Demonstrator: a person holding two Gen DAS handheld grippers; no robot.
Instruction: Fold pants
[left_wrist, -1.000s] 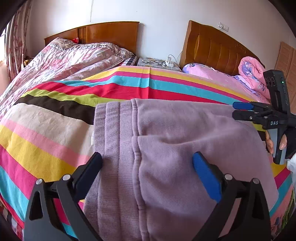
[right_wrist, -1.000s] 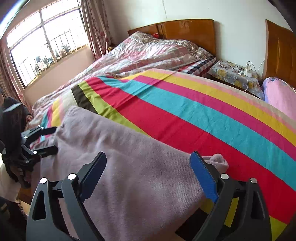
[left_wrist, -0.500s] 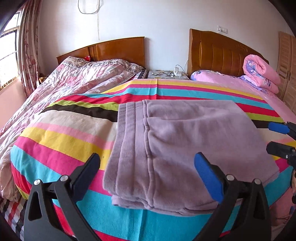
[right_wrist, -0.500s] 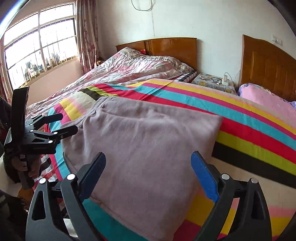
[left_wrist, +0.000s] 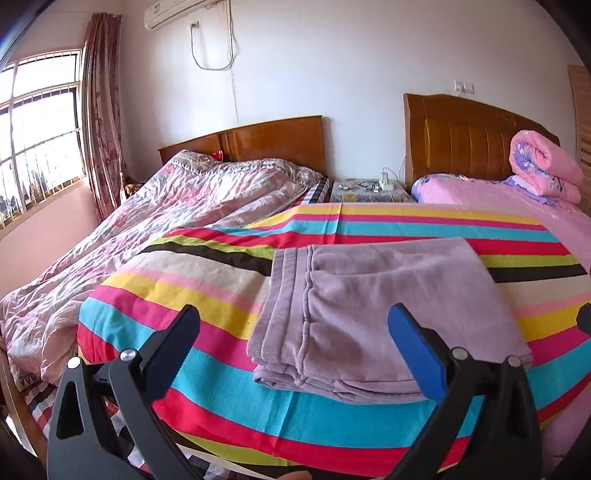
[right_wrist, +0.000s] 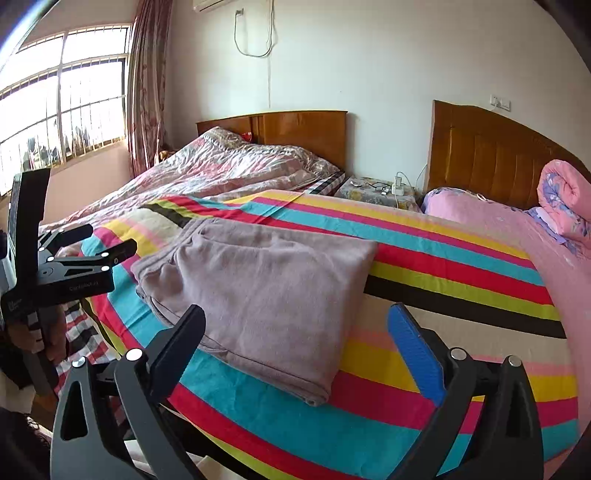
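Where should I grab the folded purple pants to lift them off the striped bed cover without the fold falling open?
Probably take the pants by the layered near edge, coming in low from the foot of the bed. All the layers stack there along the striped bed cover, so one pinch catches them together. The flat top offers nothing to pinch.

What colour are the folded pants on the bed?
Pale purple pants, clearest in the left wrist view.

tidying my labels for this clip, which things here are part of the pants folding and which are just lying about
Part of the job:
- folded mauve pants
- striped sheet they lie on
- left gripper, empty
- right gripper, opening, empty

Just lying about:
- rolled pink quilt
- crumpled floral quilt
- nightstand with charger
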